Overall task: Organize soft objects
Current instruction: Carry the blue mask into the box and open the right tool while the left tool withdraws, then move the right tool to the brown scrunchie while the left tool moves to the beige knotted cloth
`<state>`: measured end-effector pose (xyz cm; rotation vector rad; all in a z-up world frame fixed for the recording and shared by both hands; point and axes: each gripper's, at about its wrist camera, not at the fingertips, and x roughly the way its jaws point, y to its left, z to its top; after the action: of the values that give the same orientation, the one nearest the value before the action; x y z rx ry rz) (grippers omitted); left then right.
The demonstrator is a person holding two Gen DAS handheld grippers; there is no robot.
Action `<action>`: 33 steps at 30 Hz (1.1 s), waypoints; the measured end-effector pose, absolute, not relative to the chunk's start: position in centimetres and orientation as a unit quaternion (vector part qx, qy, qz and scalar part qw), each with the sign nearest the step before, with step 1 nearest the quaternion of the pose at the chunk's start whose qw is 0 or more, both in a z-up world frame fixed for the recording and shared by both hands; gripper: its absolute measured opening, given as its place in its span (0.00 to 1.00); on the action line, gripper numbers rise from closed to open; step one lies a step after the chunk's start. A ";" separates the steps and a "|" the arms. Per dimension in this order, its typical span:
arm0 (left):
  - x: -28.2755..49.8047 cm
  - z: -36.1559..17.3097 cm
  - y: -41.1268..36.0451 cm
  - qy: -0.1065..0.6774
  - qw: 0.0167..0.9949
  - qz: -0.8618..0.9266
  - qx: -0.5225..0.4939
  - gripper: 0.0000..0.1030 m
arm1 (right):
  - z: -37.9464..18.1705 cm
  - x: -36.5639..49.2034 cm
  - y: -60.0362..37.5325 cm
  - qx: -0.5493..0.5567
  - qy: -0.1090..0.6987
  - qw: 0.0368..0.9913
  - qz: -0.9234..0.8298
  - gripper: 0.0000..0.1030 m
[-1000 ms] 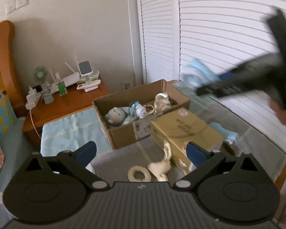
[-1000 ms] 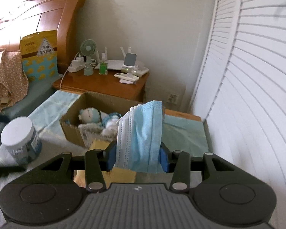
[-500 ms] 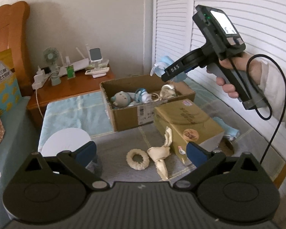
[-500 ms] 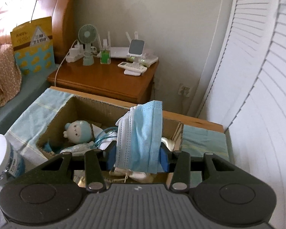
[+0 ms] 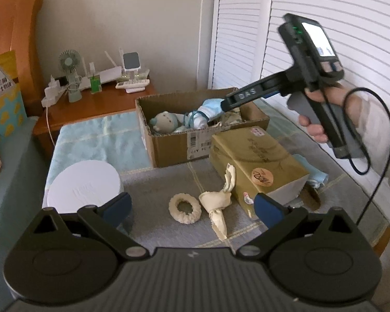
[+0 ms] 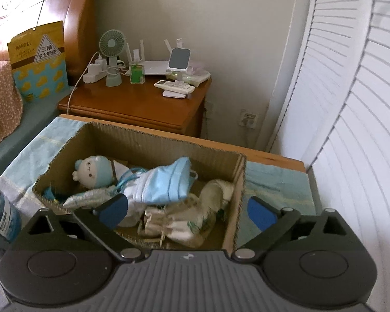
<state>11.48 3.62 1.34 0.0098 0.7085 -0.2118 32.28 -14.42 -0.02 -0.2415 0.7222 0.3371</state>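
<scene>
An open cardboard box point(image 6: 236, 197) holds a plush doll point(image 6: 93, 170) and cream cloth items point(image 6: 184, 221). A blue face mask point(image 6: 166, 182) lies loose in the box, on top of them. My right gripper point(image 6: 187, 209) is open and empty just above the box's near edge; it also shows in the left wrist view point(image 5: 222, 104) over the box point(image 5: 169, 143). My left gripper point(image 5: 192, 205) is open and empty, low over the grey cloth. A cream fabric ring point(image 5: 184, 208) and a knotted cream cloth point(image 5: 219, 202) lie in front of it.
A gold carton point(image 5: 257, 163) lies right of the cream cloth. A white-lidded jar point(image 5: 83, 184) stands at the left, also in the right wrist view point(image 6: 0, 215). A wooden nightstand point(image 6: 143, 106) with a fan and devices is behind. Louvred doors point(image 6: 351, 104) are on the right.
My right gripper moved forward and down over the box, opened and let go of the blue mask, which now lies in the box. My left gripper stayed open, shifting slightly.
</scene>
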 end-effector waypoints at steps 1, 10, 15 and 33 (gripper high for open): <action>11.5 1.3 3.6 0.347 0.932 -0.104 0.000 0.97 | 0.1 31.8 -14.6 -0.117 0.349 0.915 0.163 0.98; 10.9 1.4 3.7 0.350 0.931 -0.104 -0.012 0.97 | 1.6 27.2 -16.5 -0.117 0.326 0.927 0.145 1.00; 10.5 1.1 3.5 0.354 0.930 -0.103 -0.010 0.97 | 1.7 23.9 -17.5 -0.107 0.316 0.933 0.137 1.00; 10.0 -1.6 3.1 0.365 0.925 -0.105 -0.004 0.98 | -3.4 15.1 -21.4 -0.070 0.357 0.927 0.085 1.00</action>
<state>10.02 3.06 -1.62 -0.0080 0.7496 -0.2163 15.08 -21.42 -3.43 -0.1434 0.7325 0.1733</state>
